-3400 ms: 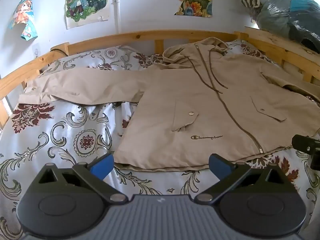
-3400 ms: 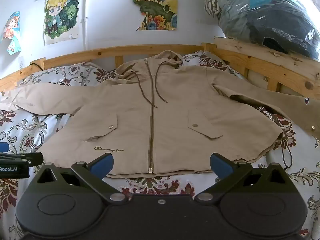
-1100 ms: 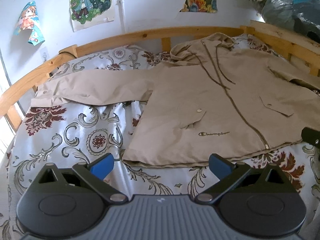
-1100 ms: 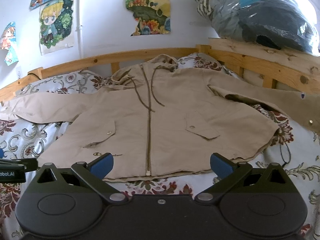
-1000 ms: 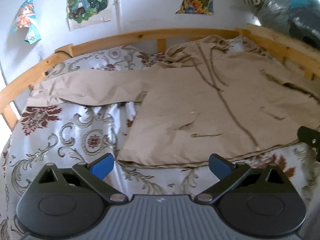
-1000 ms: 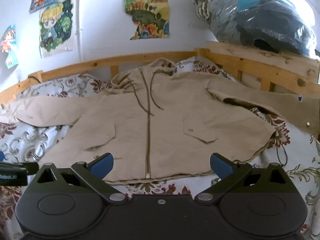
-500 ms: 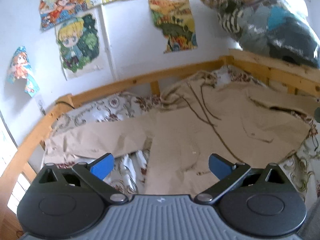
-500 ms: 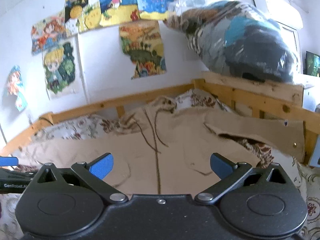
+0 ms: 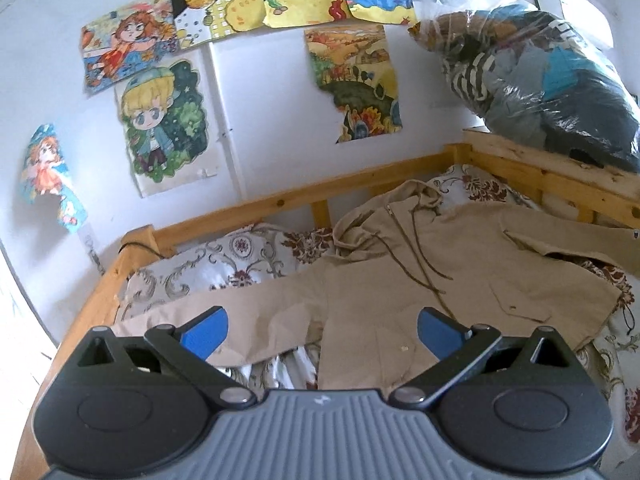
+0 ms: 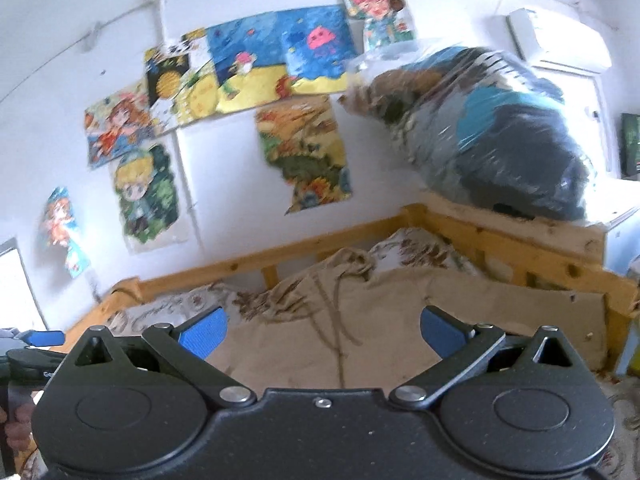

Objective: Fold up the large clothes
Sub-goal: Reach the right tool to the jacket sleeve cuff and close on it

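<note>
A beige hooded jacket (image 9: 432, 280) lies face up and zipped on the bed, hood toward the headboard, its left sleeve (image 9: 248, 312) stretched out sideways. The right wrist view is blurred but shows the same jacket (image 10: 360, 336) low in frame. My left gripper (image 9: 322, 330) is open and empty, raised above the jacket's lower left part. My right gripper (image 10: 323, 330) is open too, with nothing between its fingers, tilted up toward the wall. The left gripper's blue tip (image 10: 40, 337) shows at the left edge of the right wrist view.
A floral bedspread (image 9: 240, 256) covers the bed inside a wooden frame (image 9: 280, 204). A large clear bag of clothes (image 9: 552, 80) sits on the wooden ledge at the right. Cartoon posters (image 9: 160, 120) hang on the white wall.
Both grippers have lifted and tilted upward, so the jacket sinks lower in both views and more wall shows. The jacket itself has not moved. Both stay open.
</note>
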A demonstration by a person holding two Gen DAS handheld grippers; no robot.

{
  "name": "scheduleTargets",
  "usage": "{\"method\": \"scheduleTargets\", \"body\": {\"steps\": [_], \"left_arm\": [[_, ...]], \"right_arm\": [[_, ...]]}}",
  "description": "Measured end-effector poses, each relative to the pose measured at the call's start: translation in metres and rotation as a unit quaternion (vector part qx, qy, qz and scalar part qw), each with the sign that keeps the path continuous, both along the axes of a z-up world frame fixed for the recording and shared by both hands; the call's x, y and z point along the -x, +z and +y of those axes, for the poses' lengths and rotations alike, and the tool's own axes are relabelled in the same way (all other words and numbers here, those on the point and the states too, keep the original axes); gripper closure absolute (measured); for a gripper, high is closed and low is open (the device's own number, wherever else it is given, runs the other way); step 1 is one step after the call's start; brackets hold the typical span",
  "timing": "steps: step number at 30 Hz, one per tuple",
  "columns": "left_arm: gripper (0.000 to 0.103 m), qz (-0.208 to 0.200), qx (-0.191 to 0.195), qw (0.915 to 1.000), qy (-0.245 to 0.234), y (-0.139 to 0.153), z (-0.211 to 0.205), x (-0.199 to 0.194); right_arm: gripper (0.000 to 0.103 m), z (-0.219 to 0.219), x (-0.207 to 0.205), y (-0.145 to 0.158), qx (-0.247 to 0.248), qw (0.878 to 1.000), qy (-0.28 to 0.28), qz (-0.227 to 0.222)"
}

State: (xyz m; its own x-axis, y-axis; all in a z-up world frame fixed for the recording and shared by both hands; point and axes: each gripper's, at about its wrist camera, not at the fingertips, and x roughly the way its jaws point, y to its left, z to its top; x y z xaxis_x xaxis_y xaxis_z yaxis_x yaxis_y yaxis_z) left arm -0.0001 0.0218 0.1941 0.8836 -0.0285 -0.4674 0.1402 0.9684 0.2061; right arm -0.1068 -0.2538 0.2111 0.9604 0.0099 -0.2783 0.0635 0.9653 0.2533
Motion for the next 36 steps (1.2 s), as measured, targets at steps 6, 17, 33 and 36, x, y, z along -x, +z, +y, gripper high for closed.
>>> {"method": "scheduleTargets", "body": {"steps": [6, 17, 33, 36], "left_arm": [[0.001, -0.006, -0.026, 0.9996, -0.014, -0.003, -0.025, -0.064], [0.001, 0.040, 0.038, 0.9966, -0.060, -0.134, -0.092, -0.204], [0.001, 0.097, 0.006, 0.9871, -0.128, -0.245, -0.132, -0.253], [0.001, 0.113, 0.017, 0.9832, -0.142, -0.251, -0.142, -0.257]], "right_arm": [[0.000, -0.046, -0.023, -0.003, 0.000, 0.998, -0.055, -0.001], [0.000, -0.135, -0.114, -0.136, -0.089, 0.957, -0.261, 0.090], [0.011, -0.204, -0.164, -0.249, -0.152, 0.896, -0.414, 0.054], [0.011, -0.204, -0.168, -0.254, -0.178, 0.908, -0.378, 0.034]]}}
